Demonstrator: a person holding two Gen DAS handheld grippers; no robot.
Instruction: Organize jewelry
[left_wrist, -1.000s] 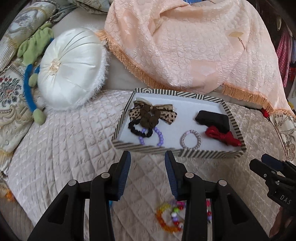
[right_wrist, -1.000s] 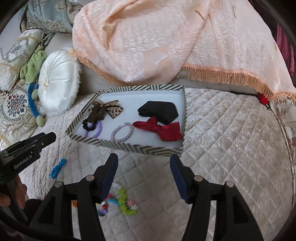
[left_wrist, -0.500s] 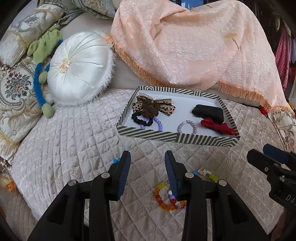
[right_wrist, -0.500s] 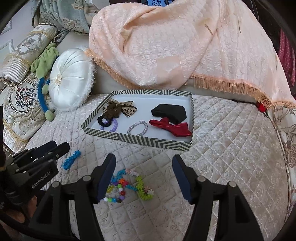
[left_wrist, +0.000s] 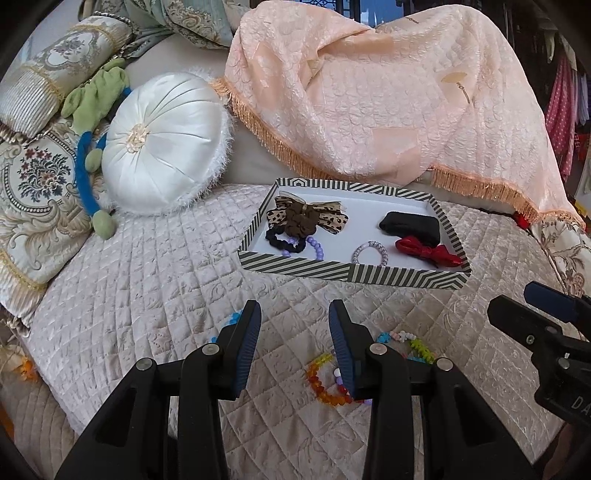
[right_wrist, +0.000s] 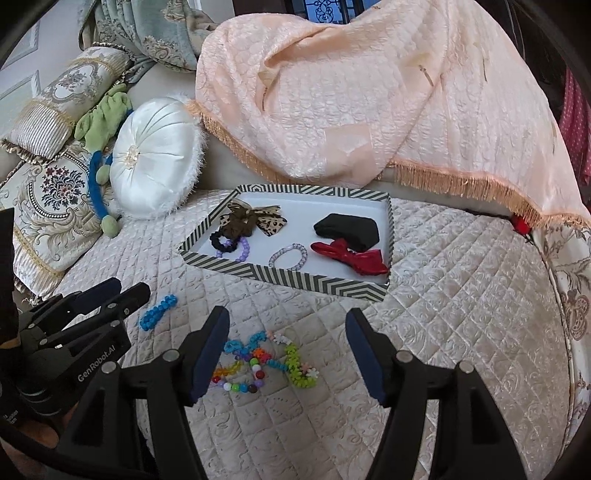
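A striped tray (left_wrist: 354, 274) (right_wrist: 280, 278) lies on the quilted bed. It holds a leopard bow (left_wrist: 306, 216), a black scrunchie with purple beads (left_wrist: 295, 243), a clear bracelet (left_wrist: 370, 254), a black pouch (left_wrist: 412, 223) and a red bow (left_wrist: 428, 253). Loose bead bracelets (right_wrist: 266, 360) lie in a heap on the quilt in front of the tray, an orange one (left_wrist: 325, 384) among them. A blue bead bracelet (right_wrist: 157, 312) lies to their left. My left gripper (left_wrist: 294, 343) is open and empty above the quilt. My right gripper (right_wrist: 288, 350) is open and empty over the heap.
A round white cushion (left_wrist: 162, 142) and patterned pillows (left_wrist: 33, 184) lie at the left. A peach fringed blanket (left_wrist: 369, 92) is piled behind the tray. A green and blue plush toy (left_wrist: 92, 110) rests beside the cushion.
Both grippers have pulled back and up from the tray. The loose bracelets on the quilt have come into fuller view. Both stay open.
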